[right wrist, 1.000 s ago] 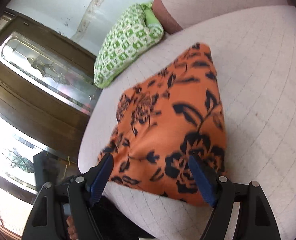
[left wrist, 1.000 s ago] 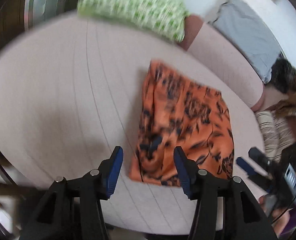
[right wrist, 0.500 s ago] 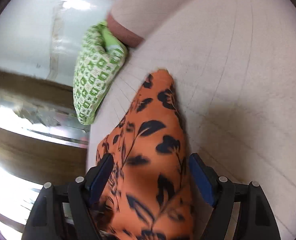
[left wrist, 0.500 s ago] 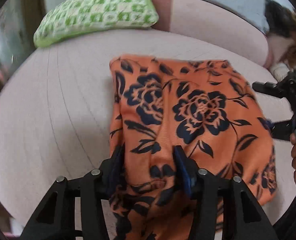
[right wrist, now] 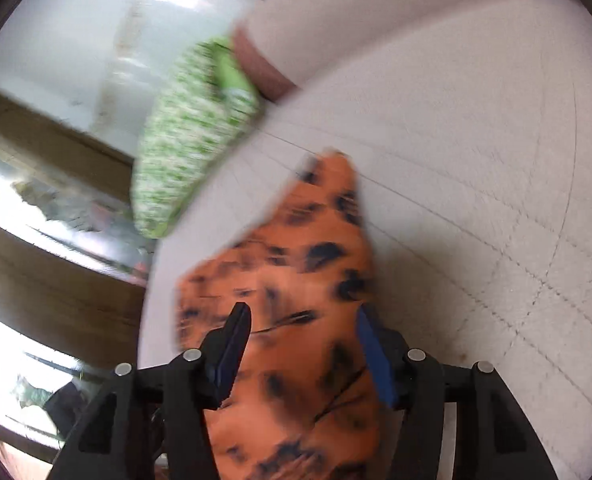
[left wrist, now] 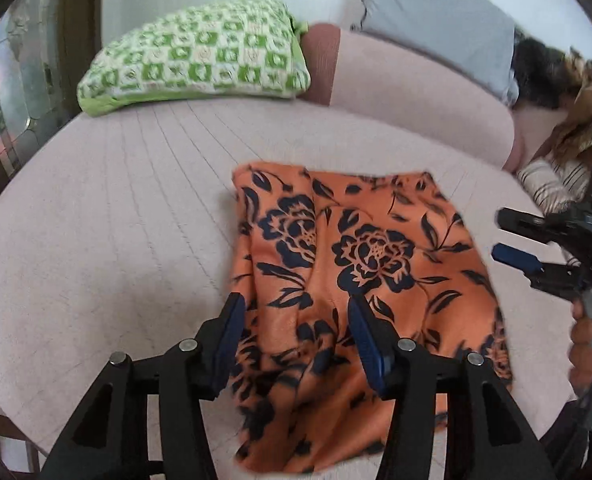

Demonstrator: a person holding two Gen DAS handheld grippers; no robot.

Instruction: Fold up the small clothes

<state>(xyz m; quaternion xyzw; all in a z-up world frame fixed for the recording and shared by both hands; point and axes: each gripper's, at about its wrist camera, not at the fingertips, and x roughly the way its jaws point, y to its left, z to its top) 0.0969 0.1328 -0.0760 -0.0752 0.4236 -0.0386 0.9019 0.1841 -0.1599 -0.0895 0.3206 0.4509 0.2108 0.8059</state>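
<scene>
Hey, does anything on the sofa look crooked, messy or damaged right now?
Nothing looks damaged. The orange floral garment lies rumpled, and its near edge hangs over the front of the sofa seat. The green checked cushion sits undisturbed at the back.

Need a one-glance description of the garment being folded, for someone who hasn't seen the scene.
Start at the pale pink quilted cushion that fills the view. Near its front edge, well in front of the green-and-white checked pillow, lies an orange cloth. Its dark navy flower print sets it apart from everything else.
</scene>
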